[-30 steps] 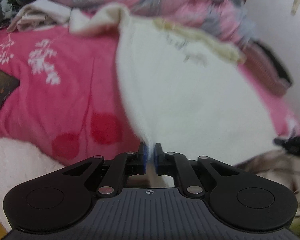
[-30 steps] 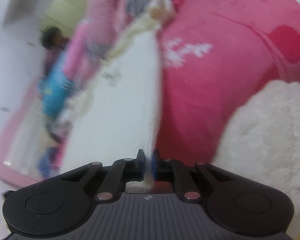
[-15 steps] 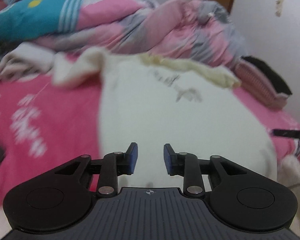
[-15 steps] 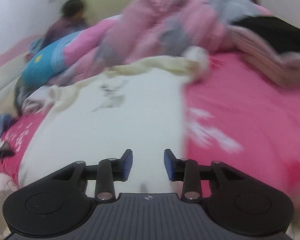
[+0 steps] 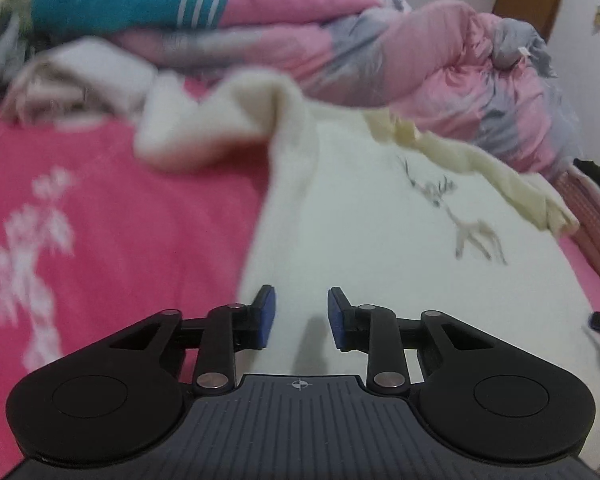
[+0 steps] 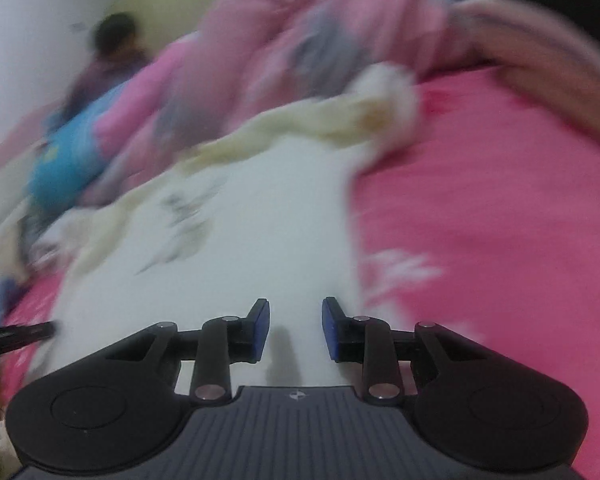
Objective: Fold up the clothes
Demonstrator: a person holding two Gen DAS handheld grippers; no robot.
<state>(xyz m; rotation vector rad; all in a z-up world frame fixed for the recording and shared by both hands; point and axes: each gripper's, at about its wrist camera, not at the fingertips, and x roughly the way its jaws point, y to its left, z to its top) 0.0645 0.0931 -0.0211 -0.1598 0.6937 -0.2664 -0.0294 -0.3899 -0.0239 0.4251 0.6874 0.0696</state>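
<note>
A white garment (image 5: 380,240) with a grey deer print (image 5: 472,236) lies flat on the pink bedspread (image 5: 120,220). One sleeve (image 5: 220,120) is bunched at its far left, and a cream collar strip (image 5: 480,168) runs along its far edge. My left gripper (image 5: 299,300) hovers open over the garment's near left part, with nothing between its blue pads. In the blurred right wrist view the same garment (image 6: 260,240) lies below my right gripper (image 6: 295,308). Its jaws are closing, with a wide gap and nothing between them.
A rumpled pink, grey and teal quilt (image 5: 420,52) is heaped along the far side of the bed. A striped garment (image 5: 592,208) lies at the right, and a beige cloth (image 5: 80,76) at the far left. A person (image 6: 116,44) sits by the far wall.
Both grippers were shut on the garment's near edge a second ago. They have let it go and now stand open, moved forward over the cloth, which has settled flat.
</note>
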